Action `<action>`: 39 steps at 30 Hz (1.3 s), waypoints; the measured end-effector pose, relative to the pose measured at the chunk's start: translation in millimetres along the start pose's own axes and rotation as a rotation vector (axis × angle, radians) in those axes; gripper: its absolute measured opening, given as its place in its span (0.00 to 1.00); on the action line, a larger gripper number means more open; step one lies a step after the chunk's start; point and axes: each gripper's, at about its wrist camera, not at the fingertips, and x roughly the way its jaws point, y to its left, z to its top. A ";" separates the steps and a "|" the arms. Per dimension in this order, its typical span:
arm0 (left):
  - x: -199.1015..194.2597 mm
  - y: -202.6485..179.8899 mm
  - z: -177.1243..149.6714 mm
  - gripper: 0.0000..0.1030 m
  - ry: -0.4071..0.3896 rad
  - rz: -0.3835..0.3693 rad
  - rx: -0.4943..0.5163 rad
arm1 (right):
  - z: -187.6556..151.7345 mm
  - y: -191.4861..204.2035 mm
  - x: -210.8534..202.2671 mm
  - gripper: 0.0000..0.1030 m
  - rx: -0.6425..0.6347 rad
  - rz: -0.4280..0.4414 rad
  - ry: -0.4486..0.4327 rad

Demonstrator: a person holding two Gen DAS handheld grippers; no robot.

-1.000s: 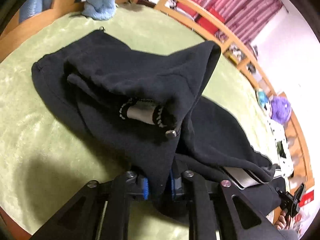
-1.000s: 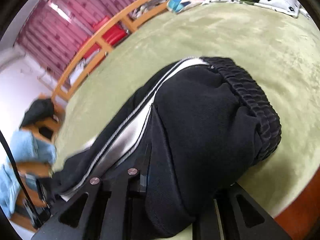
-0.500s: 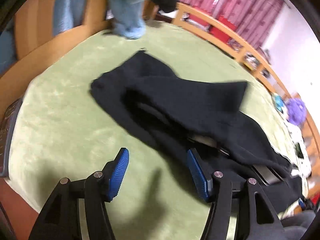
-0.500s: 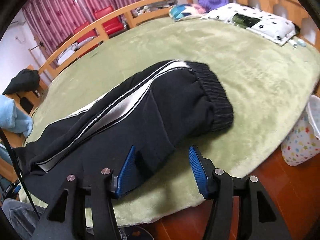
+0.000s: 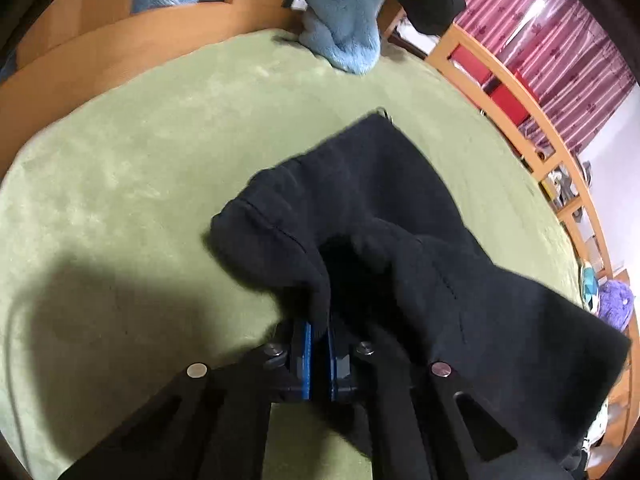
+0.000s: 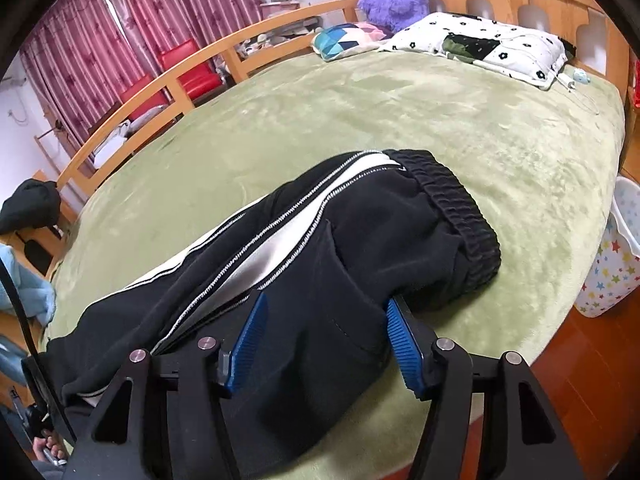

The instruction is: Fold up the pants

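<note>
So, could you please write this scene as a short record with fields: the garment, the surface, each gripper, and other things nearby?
garment: black pants with a white side stripe, lying on the bed
surface: green blanket
left gripper: shut on a fold of the pants
right gripper: open, jaws on either side of the fabric near the waistband
nearby: pillow, purple plush toy, blue blanket
</note>
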 end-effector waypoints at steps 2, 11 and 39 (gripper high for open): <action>-22.0 12.5 -2.3 0.07 -0.074 0.053 0.010 | 1.4 -1.4 1.3 0.59 -0.015 -0.009 0.008; -25.4 7.0 -21.9 0.49 0.057 -0.002 -0.017 | -0.7 -44.1 -2.8 0.66 0.057 -0.042 0.025; -94.9 -98.9 -63.1 0.64 -0.007 -0.039 0.273 | 152.3 -143.2 43.3 0.39 0.193 0.184 -0.280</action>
